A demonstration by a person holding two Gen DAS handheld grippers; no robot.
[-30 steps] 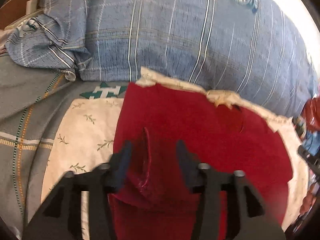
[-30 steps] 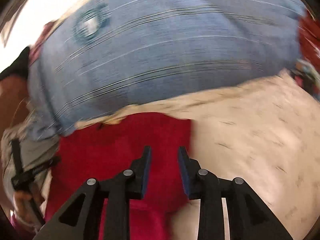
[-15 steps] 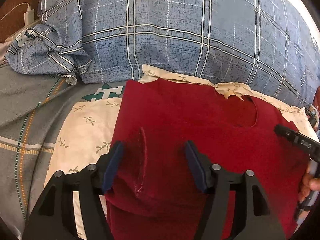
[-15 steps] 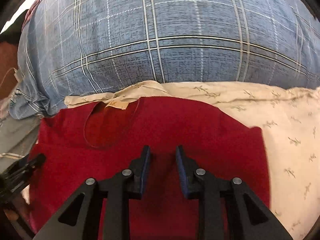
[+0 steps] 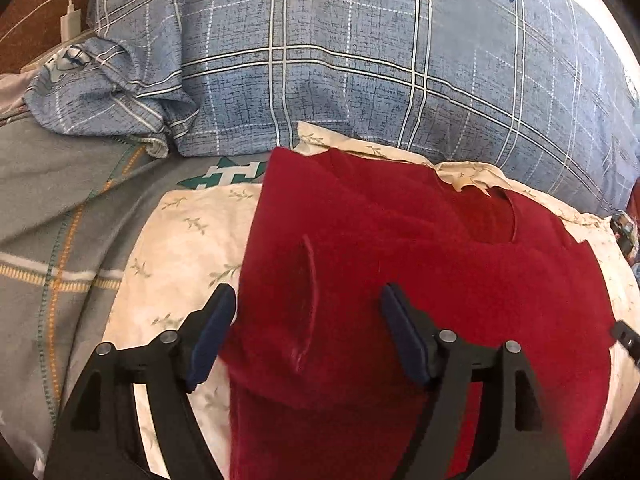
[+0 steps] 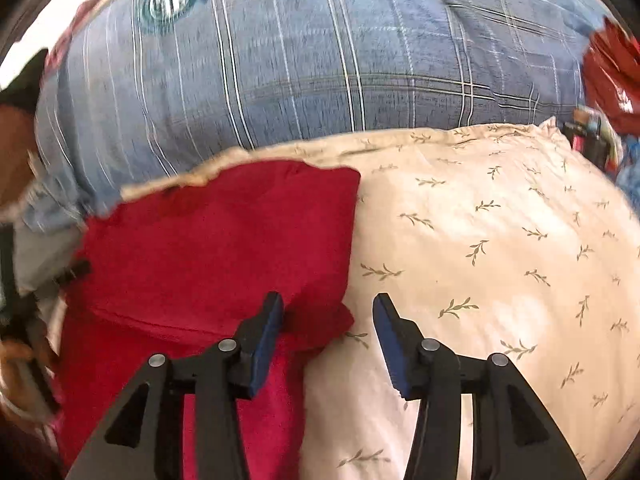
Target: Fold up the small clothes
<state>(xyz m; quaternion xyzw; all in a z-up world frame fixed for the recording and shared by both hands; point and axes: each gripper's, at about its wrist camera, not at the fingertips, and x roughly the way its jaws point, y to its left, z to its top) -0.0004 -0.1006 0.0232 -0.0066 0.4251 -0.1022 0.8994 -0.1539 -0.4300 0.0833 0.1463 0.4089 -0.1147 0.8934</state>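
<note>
A dark red garment (image 5: pixel 400 264) lies folded on a cream pillow with a leaf print (image 5: pixel 176 248). Its neckline faces the far side, and a raised crease runs down its left part. My left gripper (image 5: pixel 308 332) is open, its jaws wide apart over the garment's left part and that crease. In the right wrist view the red garment (image 6: pixel 208 248) fills the left half on the cream pillow (image 6: pixel 500 248). My right gripper (image 6: pixel 328 332) is open and empty, over the garment's right edge corner.
A large blue plaid pillow (image 5: pixel 380 60) rises behind the cream one; it also shows in the right wrist view (image 6: pixel 300 60). A grey plaid blanket (image 5: pixel 52 216) lies left. A white charger and cable (image 5: pixel 70 24) sit at far left. Red and coloured items (image 6: pixel 612 76) lie at far right.
Both grippers opened wider. The right gripper swung right, from over the garment's middle to its right edge. The left gripper stayed over the crease.
</note>
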